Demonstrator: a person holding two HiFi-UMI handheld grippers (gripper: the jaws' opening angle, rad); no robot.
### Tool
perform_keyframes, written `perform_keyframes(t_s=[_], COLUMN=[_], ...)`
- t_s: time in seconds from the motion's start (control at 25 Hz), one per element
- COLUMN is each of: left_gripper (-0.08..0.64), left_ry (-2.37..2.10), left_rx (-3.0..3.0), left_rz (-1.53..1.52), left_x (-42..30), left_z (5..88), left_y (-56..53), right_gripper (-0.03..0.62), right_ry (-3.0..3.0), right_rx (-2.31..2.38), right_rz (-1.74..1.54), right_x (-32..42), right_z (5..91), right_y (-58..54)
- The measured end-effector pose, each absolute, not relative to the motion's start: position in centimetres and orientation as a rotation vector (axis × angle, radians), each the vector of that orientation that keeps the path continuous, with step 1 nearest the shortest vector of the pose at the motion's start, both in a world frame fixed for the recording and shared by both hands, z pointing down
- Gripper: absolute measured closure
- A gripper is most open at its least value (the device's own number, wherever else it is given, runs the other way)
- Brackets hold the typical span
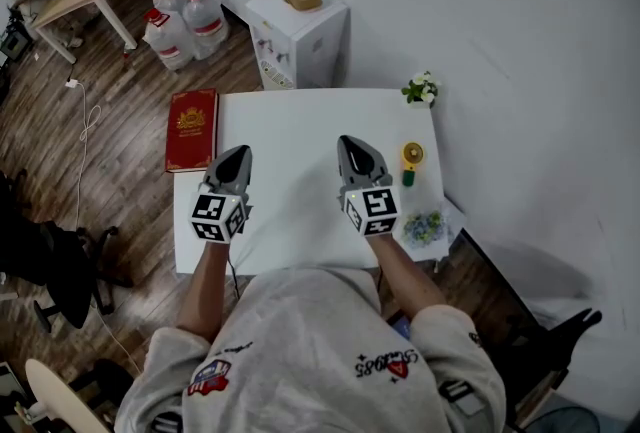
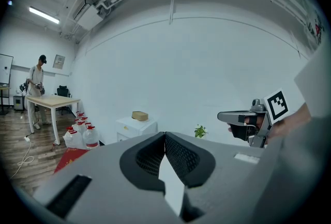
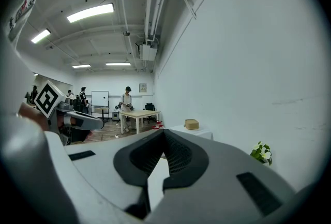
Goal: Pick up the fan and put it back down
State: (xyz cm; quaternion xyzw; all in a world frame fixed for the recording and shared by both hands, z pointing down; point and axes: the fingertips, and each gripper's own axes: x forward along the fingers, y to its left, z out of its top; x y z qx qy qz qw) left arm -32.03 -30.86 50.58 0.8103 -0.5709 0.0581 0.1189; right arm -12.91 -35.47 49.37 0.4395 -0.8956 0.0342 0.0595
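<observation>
A small yellow fan [image 1: 411,159] with a green base lies near the right edge of the white table [image 1: 290,121], seen only in the head view. My right gripper [image 1: 350,143] hovers over the table just left of the fan, jaws shut with nothing in them; its closed tips [image 3: 163,131] show in its own view. Over the table's left half, my left gripper [image 1: 238,153] is shut and empty too, its tips [image 2: 165,136] meeting. Each gripper view catches the other gripper from the side, the right gripper [image 2: 221,116] and the left gripper [image 3: 98,123].
A red book [image 1: 192,128] lies at the table's left edge. A small potted plant [image 1: 421,89] stands at the far right corner and a blue flower bunch [image 1: 425,226] at the near right. Behind the table are a white cabinet [image 1: 297,31] and water bottles [image 1: 185,16].
</observation>
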Motion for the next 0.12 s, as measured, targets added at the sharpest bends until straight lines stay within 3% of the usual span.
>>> perform_keyframes(t_s=[0.12], left_gripper=[0.555], left_ry=[-1.671], left_rx=[2.369], left_rz=[0.170], left_x=[-31.89], left_z=[50.68], left_y=[-31.11], right_gripper=[0.591], right_ry=[-2.711], right_rx=[1.328], right_rz=[0.108], right_x=[-12.82], right_z=[49.34], right_y=[-35.71])
